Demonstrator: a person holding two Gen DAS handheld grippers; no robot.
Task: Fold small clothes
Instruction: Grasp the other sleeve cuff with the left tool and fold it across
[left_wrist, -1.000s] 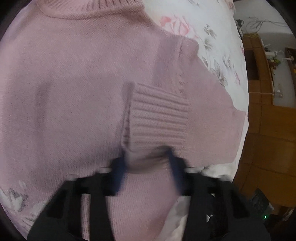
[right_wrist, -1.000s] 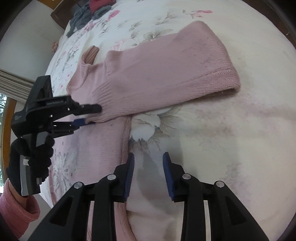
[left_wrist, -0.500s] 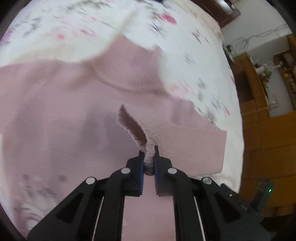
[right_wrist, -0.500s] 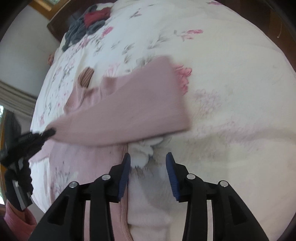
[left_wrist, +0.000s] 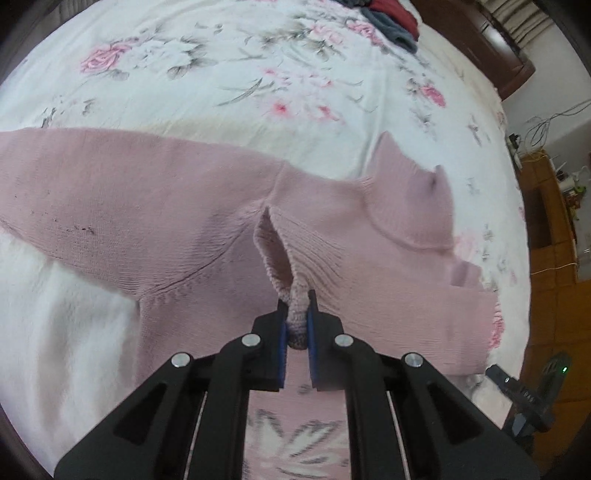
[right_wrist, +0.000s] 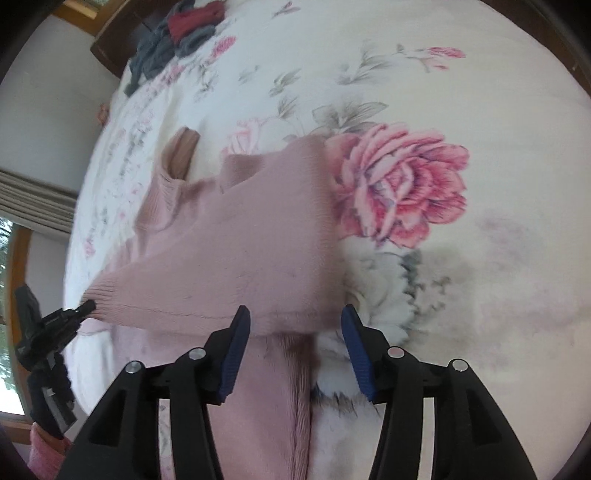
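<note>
Your left gripper (left_wrist: 296, 320) is pinching the ribbed cuff (left_wrist: 295, 306) of the pink sweater (left_wrist: 155, 210) on the floral bedspread (left_wrist: 258, 74). Your right gripper (right_wrist: 295, 332) hangs spread wide just above the sweater's sleeve.

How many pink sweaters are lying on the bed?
1: the pink sweater is spread on the floral bedspread, its cuff pinched by the left gripper. Others may be hidden in the far clothes pile.

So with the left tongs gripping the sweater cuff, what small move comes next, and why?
Probably carry the cuff further across the sweater body and lay it down: the left tongs are shut on it, the sleeve is lifted, and the right tongs are open.
</note>
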